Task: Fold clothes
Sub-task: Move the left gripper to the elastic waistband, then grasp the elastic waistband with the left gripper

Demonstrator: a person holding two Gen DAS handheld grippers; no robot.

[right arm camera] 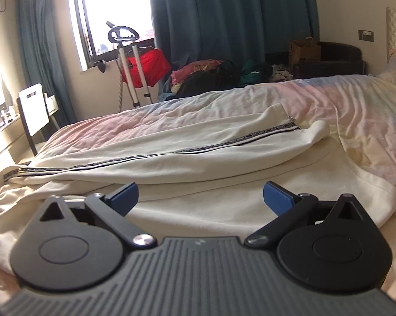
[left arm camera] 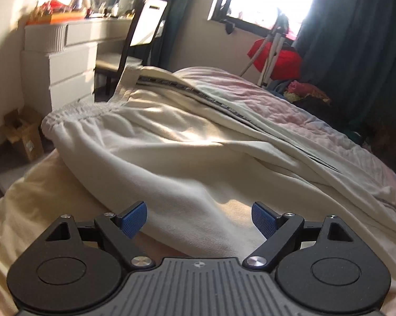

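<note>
While both tongs, left (left arm camera: 199,218) and right (right arm camera: 200,197), gape empty, pinch the trousers (left arm camera: 171,144) at twelve o'clock, edges even.

Cream trousers (right arm camera: 198,155) on pastel bed (right arm camera: 356,110)

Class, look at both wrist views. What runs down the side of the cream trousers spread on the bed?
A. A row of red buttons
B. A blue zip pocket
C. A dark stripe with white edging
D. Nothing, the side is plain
C: a dark stripe with white edging runs the length of the cream trousers lying on the bed, and it shows again in the left wrist view.
</note>
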